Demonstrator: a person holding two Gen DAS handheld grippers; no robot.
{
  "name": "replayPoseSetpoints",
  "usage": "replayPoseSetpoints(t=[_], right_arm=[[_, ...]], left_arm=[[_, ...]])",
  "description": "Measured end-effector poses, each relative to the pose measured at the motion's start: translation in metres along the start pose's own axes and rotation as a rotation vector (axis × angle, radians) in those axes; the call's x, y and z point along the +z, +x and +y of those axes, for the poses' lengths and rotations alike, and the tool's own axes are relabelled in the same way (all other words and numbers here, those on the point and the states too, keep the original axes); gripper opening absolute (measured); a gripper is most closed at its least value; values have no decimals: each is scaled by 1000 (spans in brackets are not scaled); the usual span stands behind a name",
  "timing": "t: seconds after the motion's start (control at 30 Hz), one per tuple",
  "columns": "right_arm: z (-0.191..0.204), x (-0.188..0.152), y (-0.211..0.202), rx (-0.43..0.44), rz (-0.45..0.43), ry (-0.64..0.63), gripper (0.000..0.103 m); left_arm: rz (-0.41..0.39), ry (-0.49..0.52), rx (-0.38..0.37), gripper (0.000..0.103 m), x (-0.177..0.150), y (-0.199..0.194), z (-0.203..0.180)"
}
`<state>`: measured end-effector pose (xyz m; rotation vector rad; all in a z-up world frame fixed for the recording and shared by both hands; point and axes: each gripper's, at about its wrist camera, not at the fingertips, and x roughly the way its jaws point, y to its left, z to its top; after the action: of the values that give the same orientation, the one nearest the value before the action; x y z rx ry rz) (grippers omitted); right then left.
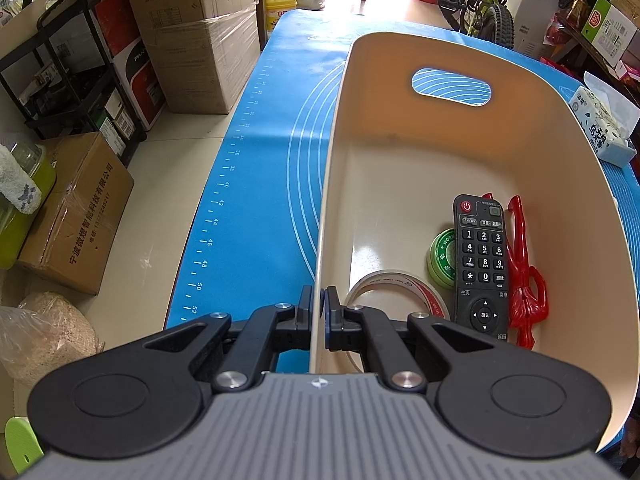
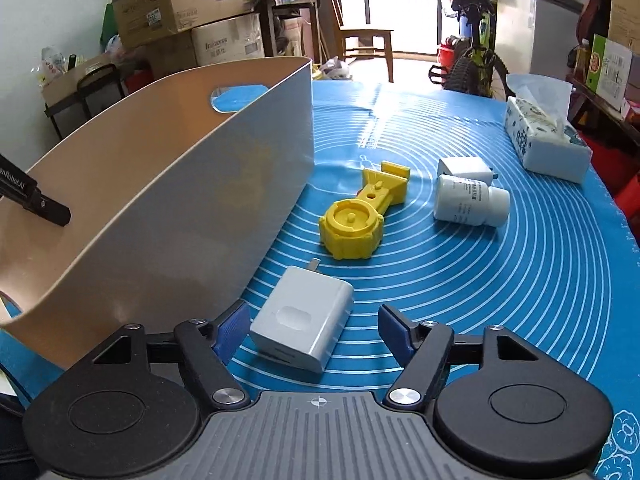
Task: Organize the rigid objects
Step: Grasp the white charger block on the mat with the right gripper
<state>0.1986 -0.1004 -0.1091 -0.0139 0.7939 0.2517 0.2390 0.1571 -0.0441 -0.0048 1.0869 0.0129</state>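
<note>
Clamping the near rim of the cream plastic bin (image 1: 400, 92) between my left gripper (image 1: 319, 306) fingers, I look down into it: a black remote control (image 1: 482, 264) lies flat on the bottom, long axis running away from me, with a red plastic clip-like piece (image 1: 524, 276) just beside it on the right, a green roll of tape (image 1: 442, 258) partly under its left edge, and a clear tape roll with red print (image 1: 394, 290) nearest me. On the blue silicone mat over the worktop (image 2: 500, 280), my right gripper (image 2: 310, 330) fingers stand apart on either side of a white rectangular wall charger (image 2: 306, 322), not pressing it. It lies flat just beside the bin's outer wall, prongs pointing away from me, slightly right.
</note>
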Motion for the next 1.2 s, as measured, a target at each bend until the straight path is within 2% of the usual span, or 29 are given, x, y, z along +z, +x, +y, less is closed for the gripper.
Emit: replayPoseSetpoints(t=[0.13, 0.2, 0.27, 0.43, 0.57, 0.8, 0.93, 1.03, 1.1, 1.17, 1.2], right_arm=[[10, 6, -2, -142, -26, -71, 77], [6, 10, -1, -95, -1, -27, 77], [4, 8, -3, -34, 7, 6, 71], [2, -7, -1, 55, 43, 4, 72], [10, -10, 2, 24, 11, -75, 72], [7, -9, 20, -29, -10, -106, 75], [1, -7, 28, -52, -45, -144, 92], [-4, -5, 32, -31, -54, -165, 95], [-4, -4, 32, -7, -59, -182, 93], [-2, -3, 31, 45, -64, -191, 73], [-1, -3, 31, 66, -62, -190, 69]], left_arm=[[1, 3, 3, 6, 0, 0, 0], [2, 2, 2, 6, 0, 0, 0], [2, 2, 1, 6, 0, 0, 1], [3, 2, 1, 6, 0, 0, 0], [3, 2, 2, 6, 0, 0, -1], [3, 2, 6, 7, 0, 0, -1], [4, 4, 13, 7, -1, 0, -1], [4, 4, 14, 7, -1, 0, -1], [5, 5, 15, 7, -1, 0, -1], [5, 6, 16, 7, -1, 0, -1], [5, 5, 16, 7, -1, 0, -1]])
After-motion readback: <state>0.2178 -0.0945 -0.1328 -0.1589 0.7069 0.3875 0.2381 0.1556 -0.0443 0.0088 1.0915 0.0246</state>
